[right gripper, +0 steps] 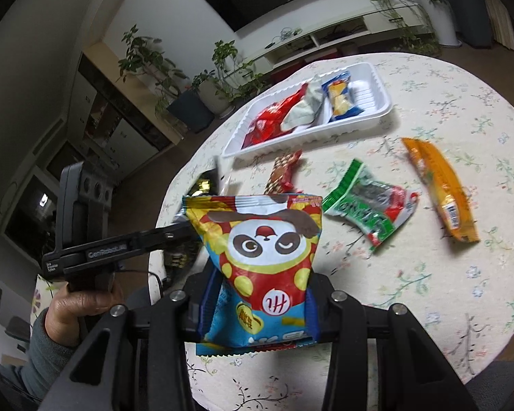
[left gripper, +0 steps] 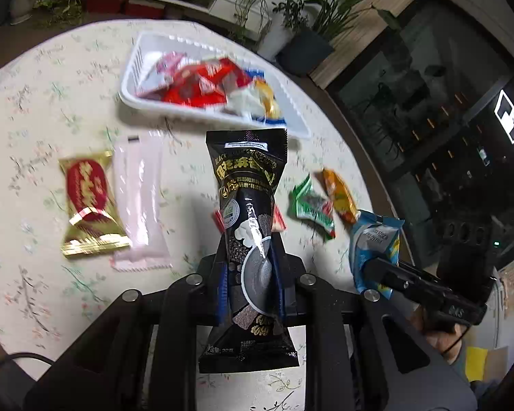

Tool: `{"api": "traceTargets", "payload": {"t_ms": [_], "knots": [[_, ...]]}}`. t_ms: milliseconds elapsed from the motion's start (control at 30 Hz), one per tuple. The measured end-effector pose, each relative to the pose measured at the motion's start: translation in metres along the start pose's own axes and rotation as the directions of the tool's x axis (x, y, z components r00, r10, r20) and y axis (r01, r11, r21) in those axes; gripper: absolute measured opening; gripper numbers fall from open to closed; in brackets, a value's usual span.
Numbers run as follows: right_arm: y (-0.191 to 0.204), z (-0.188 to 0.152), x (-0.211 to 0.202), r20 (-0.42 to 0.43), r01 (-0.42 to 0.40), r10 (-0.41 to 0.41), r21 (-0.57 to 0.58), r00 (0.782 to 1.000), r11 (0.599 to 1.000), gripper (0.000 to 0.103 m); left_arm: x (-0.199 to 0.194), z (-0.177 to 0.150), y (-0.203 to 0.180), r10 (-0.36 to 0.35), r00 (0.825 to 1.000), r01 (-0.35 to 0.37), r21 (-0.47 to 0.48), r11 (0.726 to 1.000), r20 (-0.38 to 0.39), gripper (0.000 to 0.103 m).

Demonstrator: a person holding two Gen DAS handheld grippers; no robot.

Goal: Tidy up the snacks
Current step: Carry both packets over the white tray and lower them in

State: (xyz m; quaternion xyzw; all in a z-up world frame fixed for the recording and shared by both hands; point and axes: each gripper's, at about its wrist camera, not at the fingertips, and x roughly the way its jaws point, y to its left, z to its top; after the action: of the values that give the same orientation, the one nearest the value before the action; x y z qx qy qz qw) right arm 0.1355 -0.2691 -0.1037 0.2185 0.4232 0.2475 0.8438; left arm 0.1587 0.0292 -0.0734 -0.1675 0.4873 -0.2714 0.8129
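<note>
Black sesame-snack packet [left gripper: 248,233] sits nearest our left lens, clamped upright in our left claw [left gripper: 248,270], jaws pinched tight on its lower half. Our right claw [right gripper: 260,294] is clamped on a blue-and-red panda snack bag [right gripper: 260,260], pads pressing both sides of the bag.

Landmark: white plastic tray [left gripper: 133,99] on the floral tabletop [left gripper: 51,68], far side from us. It holds red packets [left gripper: 195,85], a white packet and a blue-and-yellow one [right gripper: 339,97].

On our side of the tray, loose on the cloth: gold-and-red packet [left gripper: 89,202] touching a pale pink sachet [left gripper: 140,202]; green-and-red packet [right gripper: 370,202] with an orange packet [right gripper: 442,188] beside it; a small red packet [right gripper: 282,171] just beside the tray's near rim.

We see a hand [right gripper: 82,301] gripping the left claw's handle in the right view.
</note>
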Motion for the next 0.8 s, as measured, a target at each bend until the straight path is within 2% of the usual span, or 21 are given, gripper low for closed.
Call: {"api": "traceTargets", "payload": {"t_ms": [233,400,533,633,800], "knots": [[-0.021,0.014,-0.029,0.069,0.028,-0.031,0.052,0.997,0.998,0.044,-0.019,0.011,0.012,-0.036,0.998,0.038,-0.043,0.998,0.044,0.018],[-0.034,0.021,-0.042,0.1,0.036,-0.046,0.093,0.994,0.995,0.044,-0.03,0.017,0.016,-0.04,0.997,0.044,-0.05,0.998,0.066,0.018],[-0.044,0.035,-0.059,0.141,0.06,-0.074,0.104,0.987,0.993,0.044,-0.046,0.035,0.022,-0.034,0.994,0.039,-0.051,0.998,0.104,0.018],[-0.051,0.056,-0.079,0.19,0.092,-0.11,0.099,0.976,0.991,0.044,-0.057,0.059,0.026,-0.022,0.99,0.028,-0.039,0.999,0.136,0.018],[-0.047,0.11,-0.096,0.273,0.136,-0.144,0.047,0.951,0.99,0.044,-0.064,0.105,0.029,-0.005,0.985,0.008,-0.02,1.0,0.173,0.018]]}}
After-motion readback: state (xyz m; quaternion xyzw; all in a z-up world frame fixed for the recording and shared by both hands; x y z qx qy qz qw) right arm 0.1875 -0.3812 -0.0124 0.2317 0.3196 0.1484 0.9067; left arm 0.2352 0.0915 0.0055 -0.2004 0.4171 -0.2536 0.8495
